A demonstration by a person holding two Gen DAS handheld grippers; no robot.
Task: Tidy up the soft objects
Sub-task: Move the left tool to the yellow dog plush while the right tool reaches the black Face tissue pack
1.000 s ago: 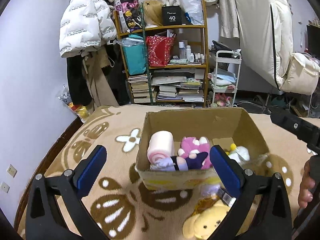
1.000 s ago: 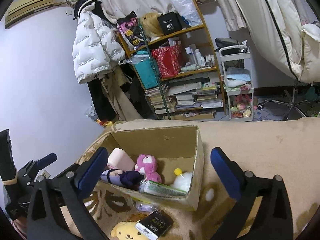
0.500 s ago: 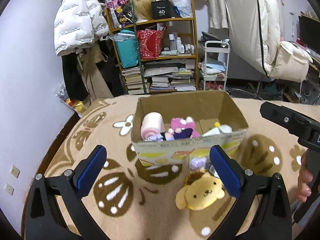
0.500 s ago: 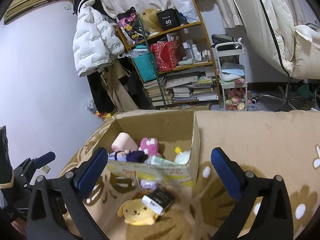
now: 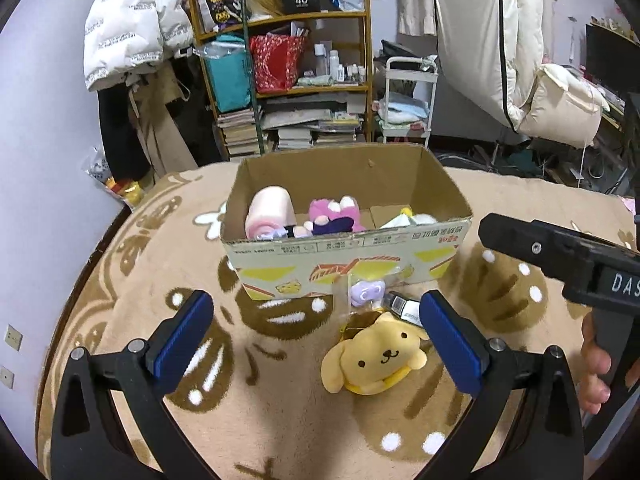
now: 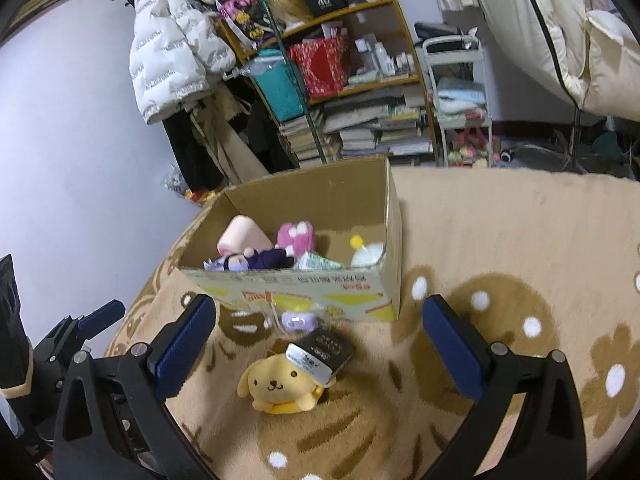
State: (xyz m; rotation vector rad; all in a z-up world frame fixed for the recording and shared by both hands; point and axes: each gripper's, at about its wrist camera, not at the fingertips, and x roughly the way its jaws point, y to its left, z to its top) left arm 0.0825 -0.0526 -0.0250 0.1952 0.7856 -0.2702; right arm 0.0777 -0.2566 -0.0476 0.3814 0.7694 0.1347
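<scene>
A cardboard box (image 5: 348,258) (image 6: 320,286) stands on a beige patterned blanket. It holds a pink roll (image 5: 269,216), a pink plush (image 5: 334,212), a dark-clothed doll (image 6: 256,259) and a white plush (image 6: 366,254). A yellow dog plush (image 5: 374,358) (image 6: 280,388) lies on the blanket in front of the box, with a small purple toy (image 5: 366,292) (image 6: 296,320) and a black packet (image 6: 324,354) beside it. My left gripper (image 5: 316,344) is open and empty, above the blanket just left of the dog. My right gripper (image 6: 320,350) is open and empty, over the dog.
A cluttered wooden shelf (image 5: 288,80) with books and bags stands behind the blanket. A white jacket (image 5: 132,24) hangs on the left wall. A white cart (image 5: 408,100) is beside the shelf. The right gripper's body (image 5: 568,264) shows at the right of the left wrist view.
Both grippers have pulled back from the box, towards me. The yellow dog plush and the items before the box have come fully into view. Both stay open.
</scene>
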